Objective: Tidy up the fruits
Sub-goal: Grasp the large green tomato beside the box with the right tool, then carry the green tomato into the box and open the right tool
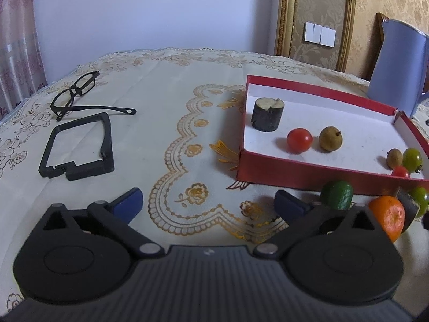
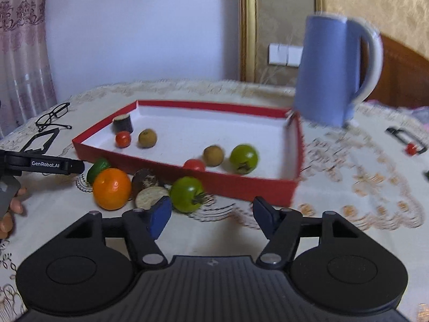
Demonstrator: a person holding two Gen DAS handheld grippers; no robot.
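Observation:
A red box (image 2: pixel 236 185) with a white floor holds a dark cut cylinder (image 2: pixel 123 124), a red tomato (image 2: pixel 123 139), a brown fruit (image 2: pixel 147 138), another red tomato (image 2: pixel 194 165), a second brown fruit (image 2: pixel 213 156) and a green tomato (image 2: pixel 244 158). In front of it on the cloth lie an orange (image 2: pixel 112 188), a small green fruit (image 2: pixel 98 169), two dark cut pieces (image 2: pixel 146 181) and a green tomato (image 2: pixel 187 193). My right gripper (image 2: pixel 211 216) is open, just before that tomato. My left gripper (image 1: pixel 207 204) is open over the cloth, left of the green fruit (image 1: pixel 337 195) and orange (image 1: pixel 388 216).
A blue jug (image 2: pixel 329 69) stands behind the box's right corner. Black glasses (image 1: pixel 77 92) and a black frame (image 1: pixel 77 147) lie at the left. A black holder with a small red ball (image 2: pixel 410 148) lies at the far right. The left gripper's finger (image 2: pixel 53 165) shows in the right wrist view.

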